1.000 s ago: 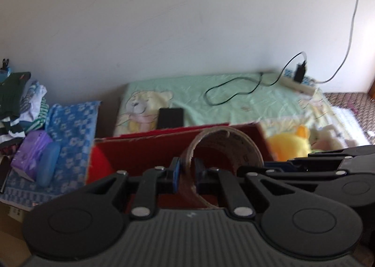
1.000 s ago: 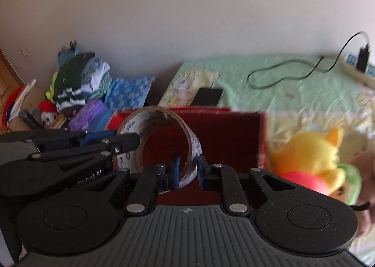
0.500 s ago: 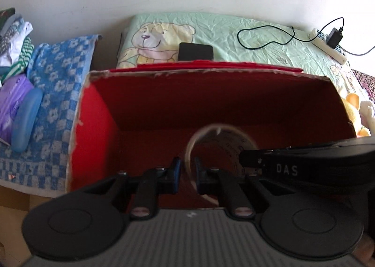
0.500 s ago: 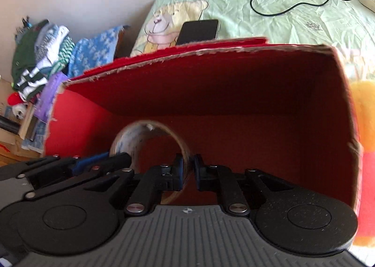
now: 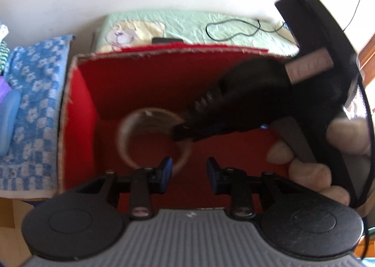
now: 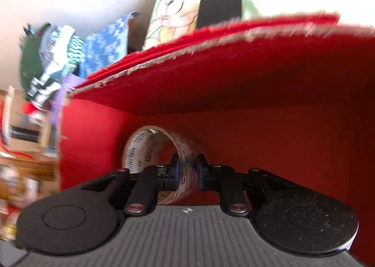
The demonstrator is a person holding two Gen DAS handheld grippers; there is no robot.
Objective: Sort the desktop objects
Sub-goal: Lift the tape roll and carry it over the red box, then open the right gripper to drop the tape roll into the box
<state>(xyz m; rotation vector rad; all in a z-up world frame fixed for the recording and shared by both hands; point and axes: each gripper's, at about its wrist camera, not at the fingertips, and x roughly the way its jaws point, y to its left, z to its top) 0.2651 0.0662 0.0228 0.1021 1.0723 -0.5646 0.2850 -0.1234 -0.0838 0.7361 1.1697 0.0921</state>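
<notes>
Gripping the tape roll (image 6: 185,168) by its band, the right gripper (image 6: 187,169) is reaching down into the red cardboard box (image 6: 257,140); its jaws are nearly closed, one blue pad inside the ring and one outside. The roll is standing on edge low in the box's left half, apparently at or just above the floor, its open bore facing roughly toward the near-left. The left gripper (image 5: 188,172) is hovering at the box's near edge with its jaws spread wide and nothing between them; in the left wrist view the roll (image 5: 152,140) lies just beyond and slightly left of its fingertips. The right gripper is therefore the one in contact, entering from the right (image 5: 182,132), with the person's fingers (image 5: 309,172) wrapped around its handle. Judged from this, placement is almost complete: opening the right jaws should leave the roll in the box. Beyond the far wall, a phone (image 6: 219,10) is lying on a bear-print cloth (image 5: 136,30).
</notes>
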